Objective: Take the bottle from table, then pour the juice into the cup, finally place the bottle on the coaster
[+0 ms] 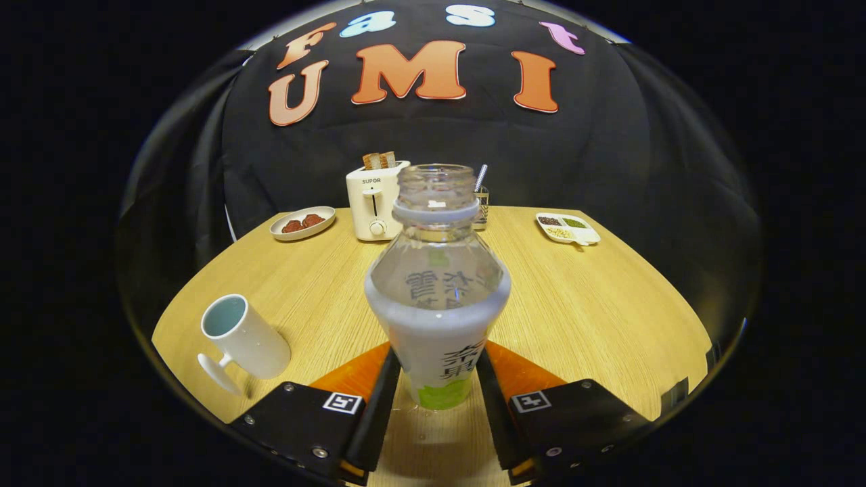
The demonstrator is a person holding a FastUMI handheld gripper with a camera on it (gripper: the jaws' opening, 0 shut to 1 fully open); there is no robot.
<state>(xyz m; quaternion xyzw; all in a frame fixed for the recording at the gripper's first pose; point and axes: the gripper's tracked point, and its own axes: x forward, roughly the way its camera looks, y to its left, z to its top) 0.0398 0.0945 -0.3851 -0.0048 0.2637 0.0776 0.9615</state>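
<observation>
Gripper [436,396] closed on the uncapped bottle [437,297], both fingers pressing its lower sides, upright above the wooden table [575,304]. Cup [243,338] off left of the fingers; toaster [373,201] beyond

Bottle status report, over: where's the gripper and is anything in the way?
Gripper shut on clear uncapped plastic bottle, upright. White handled cup beside it on wooden table. Nothing between.
</observation>
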